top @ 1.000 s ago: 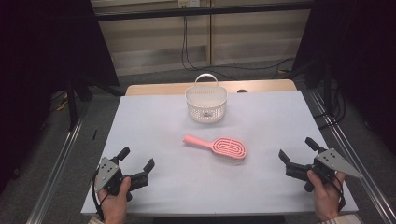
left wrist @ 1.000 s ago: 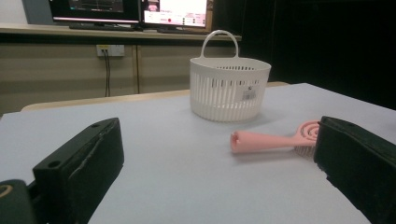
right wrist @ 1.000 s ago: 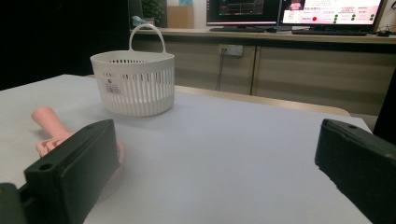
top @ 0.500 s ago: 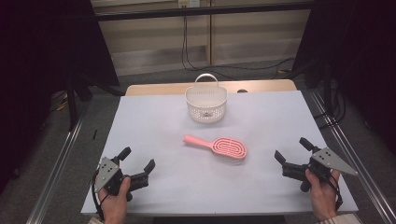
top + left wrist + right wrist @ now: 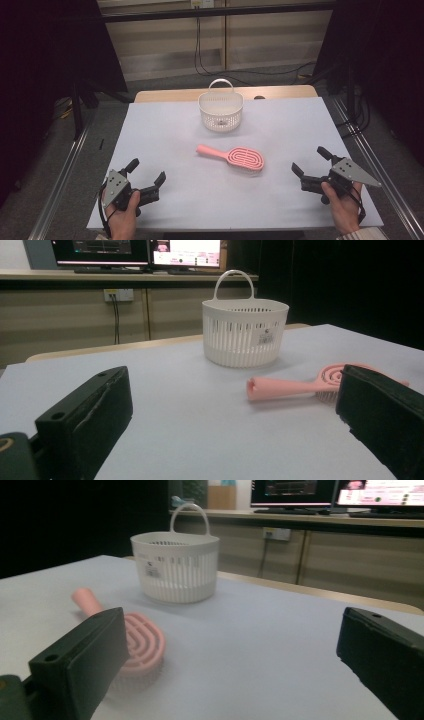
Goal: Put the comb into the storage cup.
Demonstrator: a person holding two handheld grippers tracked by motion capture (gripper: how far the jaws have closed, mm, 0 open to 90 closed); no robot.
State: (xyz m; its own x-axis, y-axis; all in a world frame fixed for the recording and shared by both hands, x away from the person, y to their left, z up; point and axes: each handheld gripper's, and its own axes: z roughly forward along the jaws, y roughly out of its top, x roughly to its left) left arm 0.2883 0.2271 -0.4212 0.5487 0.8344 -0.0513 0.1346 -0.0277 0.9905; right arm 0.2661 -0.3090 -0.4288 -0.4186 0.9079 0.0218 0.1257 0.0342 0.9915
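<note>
While one basket [image 5: 220, 111] and one brush [image 5: 232, 156] lie untouched, two tools (both spread) wait.

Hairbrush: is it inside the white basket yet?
No, the pink hairbrush lies flat on the table in front of the white basket, apart from it.

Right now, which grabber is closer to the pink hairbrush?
The right gripper. It sits just off the head end of the pink hairbrush, toward the table's right edge. The left gripper is farther off, near the front left, beyond the brush's handle end.
</note>
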